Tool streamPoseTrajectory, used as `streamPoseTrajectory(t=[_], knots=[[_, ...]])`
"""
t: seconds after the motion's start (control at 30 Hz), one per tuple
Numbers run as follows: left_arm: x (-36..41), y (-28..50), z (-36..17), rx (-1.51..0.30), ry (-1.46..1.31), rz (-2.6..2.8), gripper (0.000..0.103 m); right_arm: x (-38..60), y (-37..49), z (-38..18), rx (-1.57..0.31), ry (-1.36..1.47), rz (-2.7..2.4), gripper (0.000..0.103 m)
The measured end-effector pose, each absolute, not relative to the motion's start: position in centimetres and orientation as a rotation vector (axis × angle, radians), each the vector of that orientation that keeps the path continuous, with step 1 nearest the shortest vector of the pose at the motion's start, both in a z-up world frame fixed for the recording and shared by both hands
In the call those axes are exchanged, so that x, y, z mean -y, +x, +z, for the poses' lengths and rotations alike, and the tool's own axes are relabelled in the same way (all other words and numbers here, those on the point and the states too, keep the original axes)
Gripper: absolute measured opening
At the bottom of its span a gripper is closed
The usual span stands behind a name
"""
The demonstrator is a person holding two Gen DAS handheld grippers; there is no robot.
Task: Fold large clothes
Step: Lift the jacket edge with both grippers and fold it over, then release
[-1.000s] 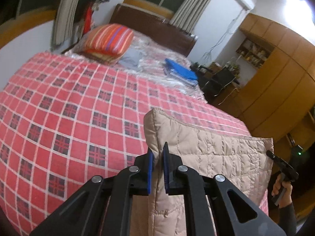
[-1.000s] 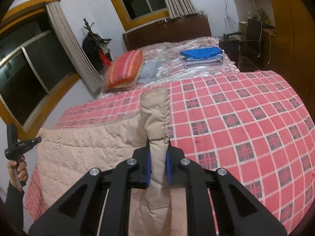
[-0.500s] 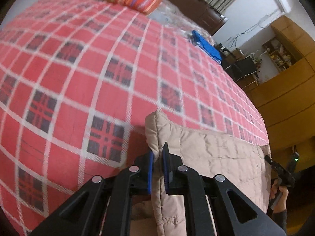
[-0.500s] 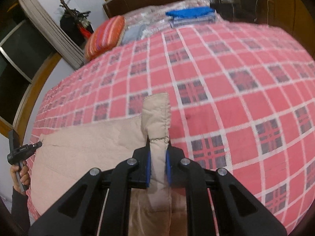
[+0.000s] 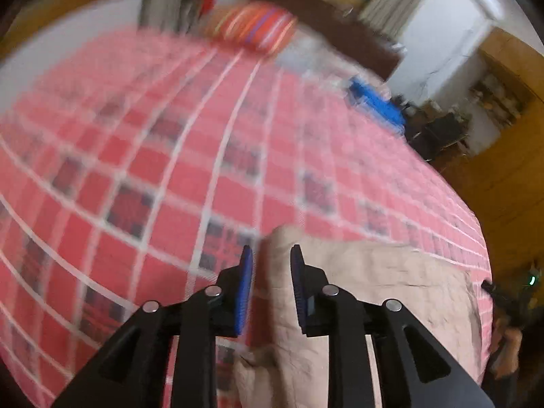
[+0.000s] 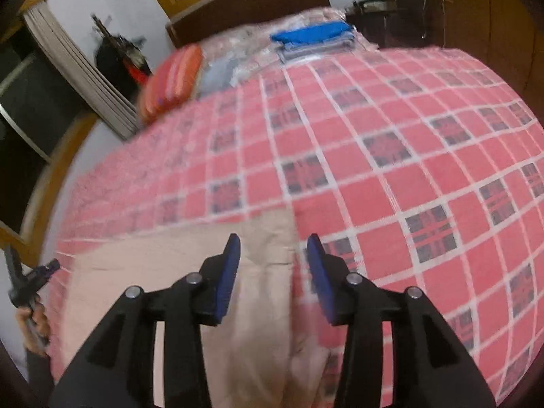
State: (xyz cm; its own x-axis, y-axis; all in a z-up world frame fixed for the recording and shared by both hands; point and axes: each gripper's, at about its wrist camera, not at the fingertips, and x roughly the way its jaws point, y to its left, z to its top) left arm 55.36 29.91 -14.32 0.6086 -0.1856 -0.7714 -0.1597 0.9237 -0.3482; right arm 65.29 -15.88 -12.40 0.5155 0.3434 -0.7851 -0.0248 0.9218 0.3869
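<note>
Left wrist view shows the left tongs (image 5: 268, 282) with their blue pads parted and nothing clamped; a raised corner of the beige quilted garment (image 5: 357, 292) stands in the gap but is not pinched. Right wrist view shows the right tongs (image 6: 273, 272) spread wider, also holding nothing, poised over the garment's (image 6: 170, 285) right edge where it meets the bedspread (image 6: 391, 156). The garment lies flat on the near part of the bed, apparently doubled over on itself, with both far corners just ahead of the tongs. A hand (image 6: 34, 319) gripping the other tool's handle shows at the far left of that view.

Both pictures are smeared by motion, so fine detail of the fabric edge is hard to read.

Judging from this, the risks lie in the layers. The padded cloth looks springy, and the left corner sits bunched up, so it may creep or unfold now that nothing pins it. If either tongs pull away while a pad drags on the quilting, the top layer could slide askew and spoil the alignment. A later grasp might also catch the bedspread beneath instead of the garment alone.
</note>
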Motion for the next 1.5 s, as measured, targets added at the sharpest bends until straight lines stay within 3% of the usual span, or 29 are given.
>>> streamPoseTrajectory(t=[0.1,0.27,0.4,0.47,0.53,0.7,0.83,0.97,1.03,1.1,1.23,1.37,1.5], knots=[[-27.2,54.7,-13.8,-0.945,-0.407,-0.182,0.027,14.7,63.9,-12.6,-1.062,0.362,0.323,0.028],[-26.6,56.0,-19.8,-1.127,-0.457,-0.161,0.024,13.1,63.1,-16.7,-1.183,0.377,0.35,0.023],[-27.0,56.0,-22.9,-1.184,-0.507,-0.132,0.013,12.9,63.6,-18.8,-1.217,0.351,0.288,0.001],[-27.0,56.0,-22.4,-1.188,-0.507,-0.126,0.012,12.7,63.6,-18.4,-1.223,0.341,0.277,0.001],[-27.1,55.5,-20.7,-1.161,-0.472,-0.124,0.017,12.2,62.7,-16.6,-1.19,0.326,0.286,0.01],[-25.8,49.9,-15.1,-1.039,-0.372,-0.255,0.024,12.5,56.6,-11.9,-1.089,0.339,0.421,0.009],[-25.1,45.7,-17.7,-1.077,-0.358,-0.268,0.024,12.3,53.1,-14.1,-1.133,0.311,0.442,0.01],[-25.3,45.7,-20.8,-1.133,-0.365,-0.225,0.016,11.3,54.5,-17.3,-1.19,0.286,0.357,0.0],[-25.1,45.5,-19.5,-1.124,-0.35,-0.207,0.016,10.8,54.4,-17.1,-1.187,0.254,0.337,0.0],[-25.0,44.4,-17.5,-1.085,-0.345,-0.199,0.018,10.7,53.3,-15.4,-1.157,0.255,0.349,0.007],[-24.4,39.2,-13.6,-0.996,-0.362,-0.338,0.022,11.7,48.9,-12.5,-1.071,0.221,0.398,0.007],[-22.5,36.8,-16.4,-1.074,-0.303,-0.37,0.022,12.9,45.1,-13.9,-1.081,0.231,0.392,0.007],[-22.6,37.7,-20.0,-1.141,-0.308,-0.338,0.018,13.2,46.0,-17.0,-1.133,0.239,0.328,0.001]])
